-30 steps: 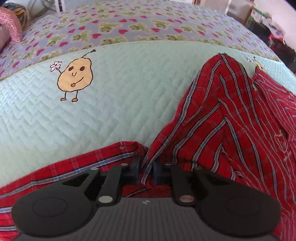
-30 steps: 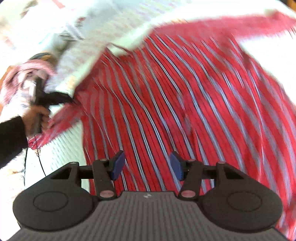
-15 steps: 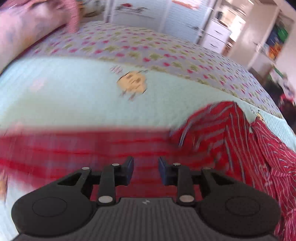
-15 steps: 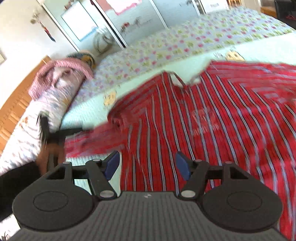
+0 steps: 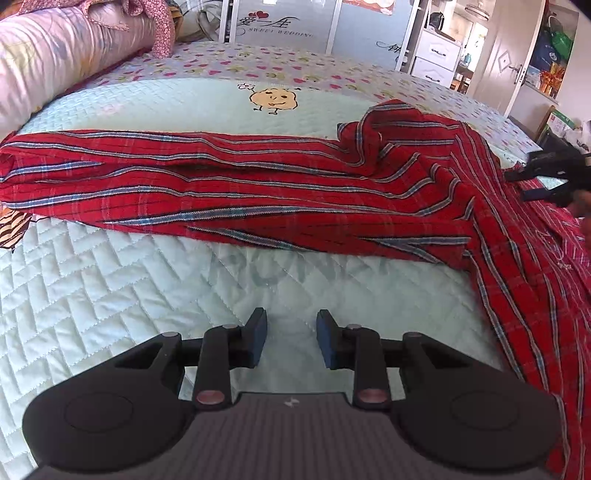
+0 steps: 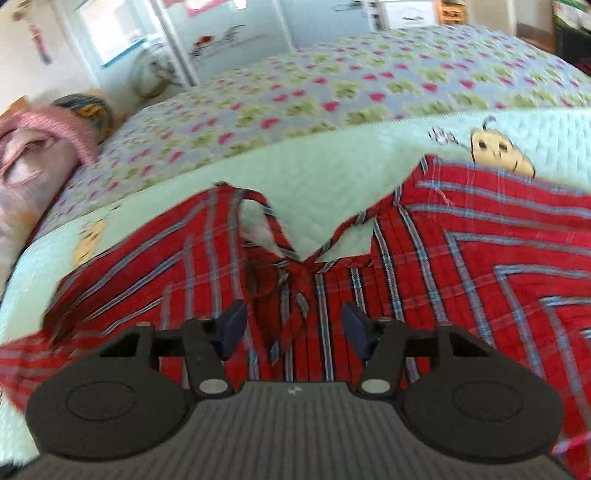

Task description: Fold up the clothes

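— Looking at the bed, what is under the clothes?

— A pale green quilted cover (image 5: pixel 122 295) with a yellow cartoon figure (image 5: pixel 274 99); behind it a heart-patterned sheet (image 6: pixel 332 88), wardrobe doors (image 5: pixel 280 22) and white drawers (image 5: pixel 436 55).

— And the red plaid shirt (image 5: pixel 258 192)?

— It lies across the cover, one sleeve stretched toward the left edge.

— What changed?

— One second ago the left gripper (image 5: pixel 291 341) pinched the sleeve; now its jaws are apart, empty, over bare quilt. The right gripper (image 6: pixel 293 330) stays wide above the collar.
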The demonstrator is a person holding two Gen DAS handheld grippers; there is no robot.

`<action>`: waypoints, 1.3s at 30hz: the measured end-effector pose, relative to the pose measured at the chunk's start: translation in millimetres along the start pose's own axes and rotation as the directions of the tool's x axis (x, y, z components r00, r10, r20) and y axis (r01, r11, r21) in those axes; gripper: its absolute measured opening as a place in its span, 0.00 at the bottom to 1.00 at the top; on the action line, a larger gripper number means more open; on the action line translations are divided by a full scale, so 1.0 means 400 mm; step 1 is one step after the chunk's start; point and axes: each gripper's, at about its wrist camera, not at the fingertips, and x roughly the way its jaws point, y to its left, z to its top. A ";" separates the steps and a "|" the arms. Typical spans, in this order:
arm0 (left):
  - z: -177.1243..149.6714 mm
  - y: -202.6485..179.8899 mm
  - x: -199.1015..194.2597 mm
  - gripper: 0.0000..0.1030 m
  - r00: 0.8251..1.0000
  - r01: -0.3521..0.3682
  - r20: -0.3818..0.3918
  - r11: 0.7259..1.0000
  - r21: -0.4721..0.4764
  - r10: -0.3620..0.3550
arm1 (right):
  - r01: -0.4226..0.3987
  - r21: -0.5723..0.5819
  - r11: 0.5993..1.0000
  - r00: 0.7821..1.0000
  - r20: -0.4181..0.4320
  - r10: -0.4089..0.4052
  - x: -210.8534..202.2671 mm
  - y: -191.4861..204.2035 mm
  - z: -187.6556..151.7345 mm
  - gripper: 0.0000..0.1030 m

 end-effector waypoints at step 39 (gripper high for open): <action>-0.008 -0.012 -0.001 0.33 0.999 -0.036 0.009 0.999 0.032 0.036 | 0.110 0.288 0.951 0.994 -0.040 -0.103 -0.108 -0.052 -0.070 0.39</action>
